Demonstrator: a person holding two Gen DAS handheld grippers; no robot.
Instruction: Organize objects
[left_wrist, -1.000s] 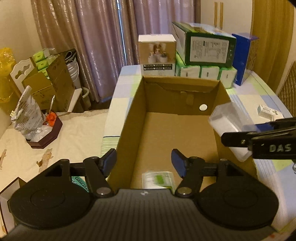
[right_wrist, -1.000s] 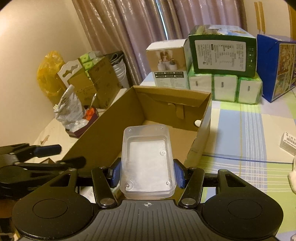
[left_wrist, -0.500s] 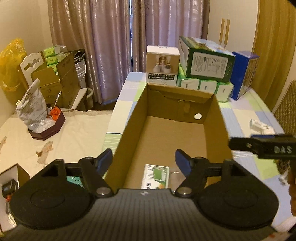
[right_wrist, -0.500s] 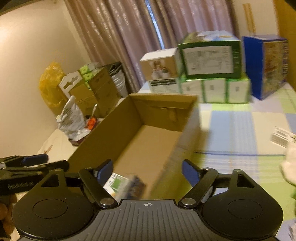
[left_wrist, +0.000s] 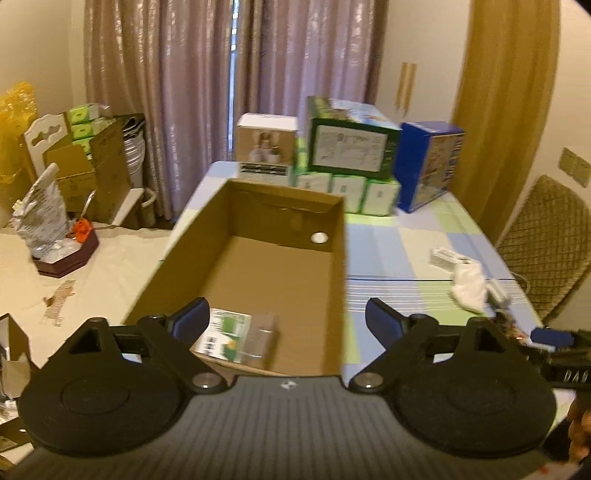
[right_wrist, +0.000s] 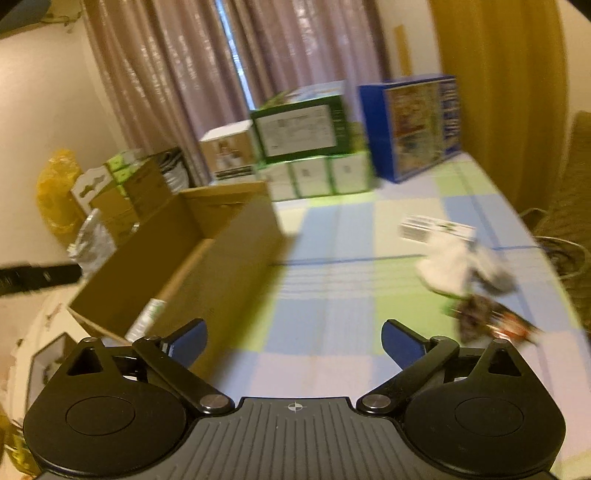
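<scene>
An open cardboard box (left_wrist: 334, 236) (right_wrist: 229, 258) stands on the checked tablecloth. Inside its near end lie a green-and-white packet (left_wrist: 221, 332) and a clear plastic container (left_wrist: 260, 338), side by side. My left gripper (left_wrist: 287, 319) hangs open over the box's near end, empty. My right gripper (right_wrist: 294, 341) is open and empty above the tablecloth, to the right of the box. On the cloth at the right lie a small white printed box (left_wrist: 441, 255) (right_wrist: 436, 229), a white crumpled thing (left_wrist: 467, 288) (right_wrist: 448, 267) and a dark patterned item (right_wrist: 480, 314).
Stacked at the table's far end are a white box (left_wrist: 266, 147), a green box (left_wrist: 351, 146), a blue box (left_wrist: 428, 166) and green-white packs (left_wrist: 347, 190). A quilted chair (left_wrist: 543, 240) is at the right. Cartons and bags (left_wrist: 74, 177) stand on the left.
The right gripper held the clear container, opened and let it go into the box, then swung right over the tablecloth. The left gripper pulled back and rose a little.
</scene>
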